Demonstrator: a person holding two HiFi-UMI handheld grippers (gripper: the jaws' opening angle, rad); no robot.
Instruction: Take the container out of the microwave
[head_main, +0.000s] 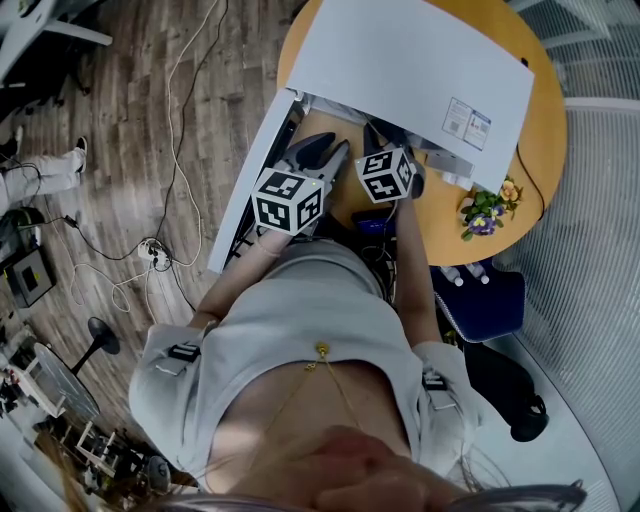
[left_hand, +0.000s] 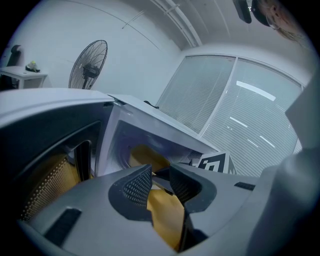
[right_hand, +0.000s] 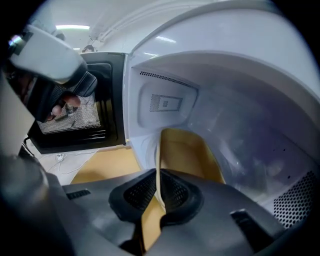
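Right gripper (right_hand: 159, 192): jaws pinched tight on the thin side wall of the yellow container (right_hand: 185, 155).
Left gripper (left_hand: 159, 182): jaws slightly apart, holding nothing (yellow shows through the gap).
Container: inside the microwave (right_hand: 240, 125), at its mouth.
Door (right_hand: 100, 120): swung wide.

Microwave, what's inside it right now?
A yellow container is in the microwave cavity. The right gripper has its jaws shut on the rim. The gripper body covers the container's near part.
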